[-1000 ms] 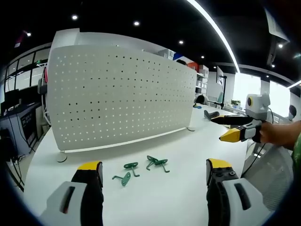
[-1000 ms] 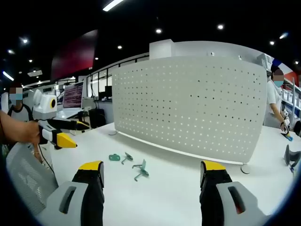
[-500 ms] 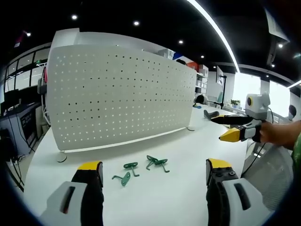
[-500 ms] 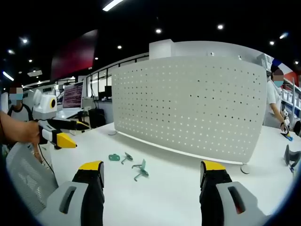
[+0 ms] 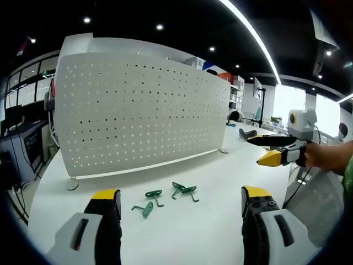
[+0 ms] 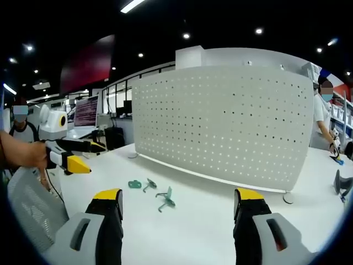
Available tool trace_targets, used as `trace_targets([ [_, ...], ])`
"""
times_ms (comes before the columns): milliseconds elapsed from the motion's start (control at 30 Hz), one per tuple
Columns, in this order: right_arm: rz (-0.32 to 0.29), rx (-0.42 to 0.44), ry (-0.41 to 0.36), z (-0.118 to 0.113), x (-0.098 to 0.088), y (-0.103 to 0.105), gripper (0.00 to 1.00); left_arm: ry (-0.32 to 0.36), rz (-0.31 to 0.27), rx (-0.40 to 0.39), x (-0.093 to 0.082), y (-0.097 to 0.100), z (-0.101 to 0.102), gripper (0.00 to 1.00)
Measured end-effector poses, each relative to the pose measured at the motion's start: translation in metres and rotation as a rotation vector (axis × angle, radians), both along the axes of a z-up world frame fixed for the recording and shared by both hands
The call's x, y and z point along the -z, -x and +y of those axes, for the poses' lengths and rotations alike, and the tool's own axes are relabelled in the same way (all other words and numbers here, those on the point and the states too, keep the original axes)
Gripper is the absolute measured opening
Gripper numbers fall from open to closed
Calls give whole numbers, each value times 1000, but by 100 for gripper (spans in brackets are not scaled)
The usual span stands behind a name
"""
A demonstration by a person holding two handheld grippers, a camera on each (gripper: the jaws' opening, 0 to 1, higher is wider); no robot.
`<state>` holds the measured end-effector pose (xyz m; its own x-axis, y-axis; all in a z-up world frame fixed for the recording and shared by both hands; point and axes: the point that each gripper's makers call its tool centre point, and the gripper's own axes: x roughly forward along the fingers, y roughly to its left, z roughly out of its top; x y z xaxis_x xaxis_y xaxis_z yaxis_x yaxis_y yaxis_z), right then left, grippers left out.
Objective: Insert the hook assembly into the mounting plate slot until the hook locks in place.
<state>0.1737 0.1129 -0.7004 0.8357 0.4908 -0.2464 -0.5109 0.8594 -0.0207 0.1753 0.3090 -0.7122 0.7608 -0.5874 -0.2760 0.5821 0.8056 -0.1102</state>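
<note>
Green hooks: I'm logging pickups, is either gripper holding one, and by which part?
Nothing is held. Left gripper and right gripper are open; the green hooks lie on the white table.

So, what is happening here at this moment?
A person holds a gripper in each hand above a white table. The left gripper and the right gripper are both open and empty. Several green hooks lie loose on the table in front of the standing white pegboard. No hook is picked up yet.
</note>
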Motion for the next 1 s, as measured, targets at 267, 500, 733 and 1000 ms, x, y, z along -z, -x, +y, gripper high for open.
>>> trace_targets([
  [267,3,-1,0,1,1,-1,83,-3,3,2,1,0,0,92],
  [500,-4,-9,3,5,-3,-4,79,-4,5,3,2,-1,0,92],
  [733,-6,-21,9,9,-4,-8,76,-3,5,0,2,-1,1,92],
  [1000,2,-38,31,14,0,-18,73,-6,6,7,2,0,-1,92],
])
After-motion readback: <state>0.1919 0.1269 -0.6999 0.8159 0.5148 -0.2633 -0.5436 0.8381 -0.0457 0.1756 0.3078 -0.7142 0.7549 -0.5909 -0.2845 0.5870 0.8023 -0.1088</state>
